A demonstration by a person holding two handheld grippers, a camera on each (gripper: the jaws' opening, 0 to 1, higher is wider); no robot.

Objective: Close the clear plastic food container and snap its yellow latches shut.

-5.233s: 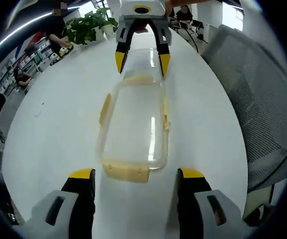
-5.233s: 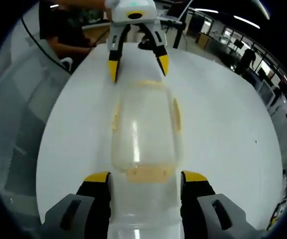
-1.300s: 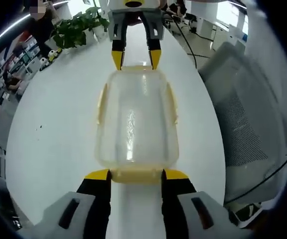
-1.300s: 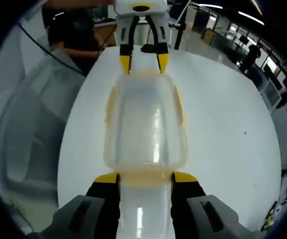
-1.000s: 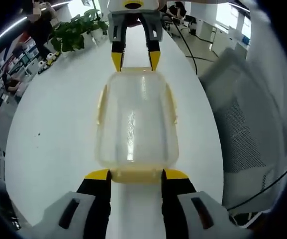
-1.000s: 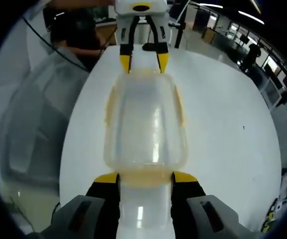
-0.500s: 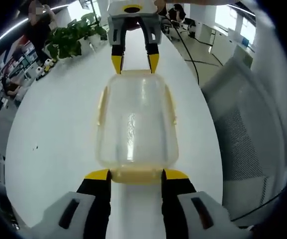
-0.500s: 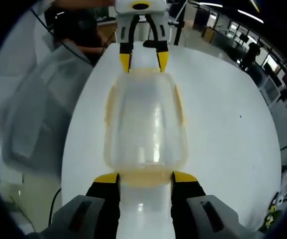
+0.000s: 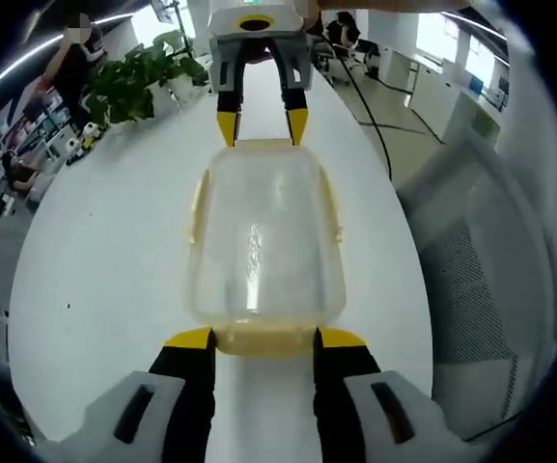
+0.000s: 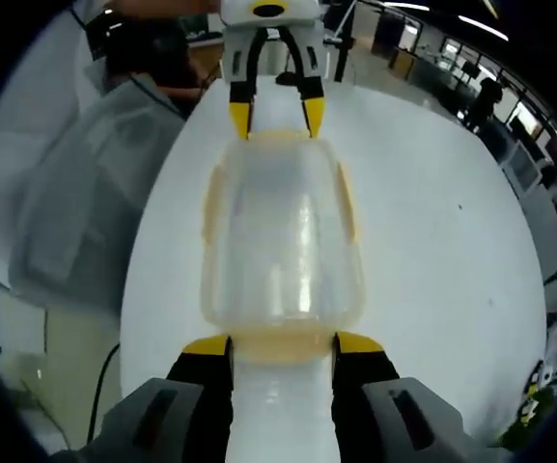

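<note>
The clear plastic food container (image 9: 264, 241) sits mid-frame on the white table (image 9: 104, 260), lid on. The left gripper (image 9: 264, 339) pinches its near yellow end latch (image 9: 264, 340), and the right gripper (image 10: 282, 344) clamps the opposite end latch (image 10: 282, 345). A potted plant (image 9: 138, 72) stands at upper left of the left gripper view, a grey mesh chair (image 9: 481, 280) fills its right side, and a second chair (image 10: 85, 193) crowds the left of the right gripper view.

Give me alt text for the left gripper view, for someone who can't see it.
A clear container with yellow latches lies on a white table, held at both ends: the left claw pinches the near end latch, and the right claw meets the far end. A potted plant stands beyond, with a mesh chair to the right.
</note>
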